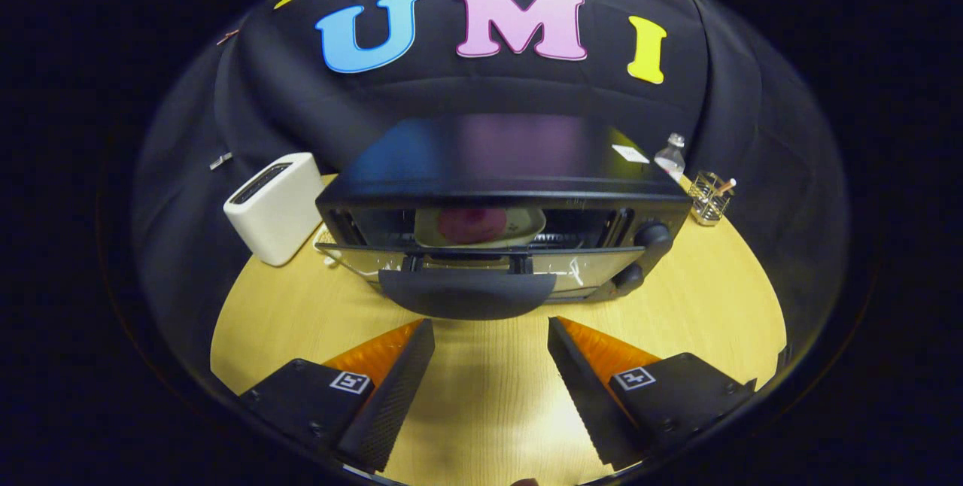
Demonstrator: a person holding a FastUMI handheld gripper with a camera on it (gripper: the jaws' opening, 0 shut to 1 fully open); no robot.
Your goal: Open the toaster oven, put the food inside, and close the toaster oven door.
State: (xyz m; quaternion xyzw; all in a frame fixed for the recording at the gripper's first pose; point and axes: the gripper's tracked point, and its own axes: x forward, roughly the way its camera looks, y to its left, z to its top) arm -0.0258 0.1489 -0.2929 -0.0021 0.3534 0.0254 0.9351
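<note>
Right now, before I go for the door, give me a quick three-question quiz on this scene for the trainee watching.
1. True or false: the toaster oven door is fully shut.
2. What sits inside the toaster oven? A) an empty rack B) a plate with pinkish food C) a bottle
3. What are the gripper fingers at?

Key:
1. False; the door hangs partly open, its handle just ahead of the fingers.
2. B
3. Spread open, holding nothing, over the wooden table, short of the handle.
</note>
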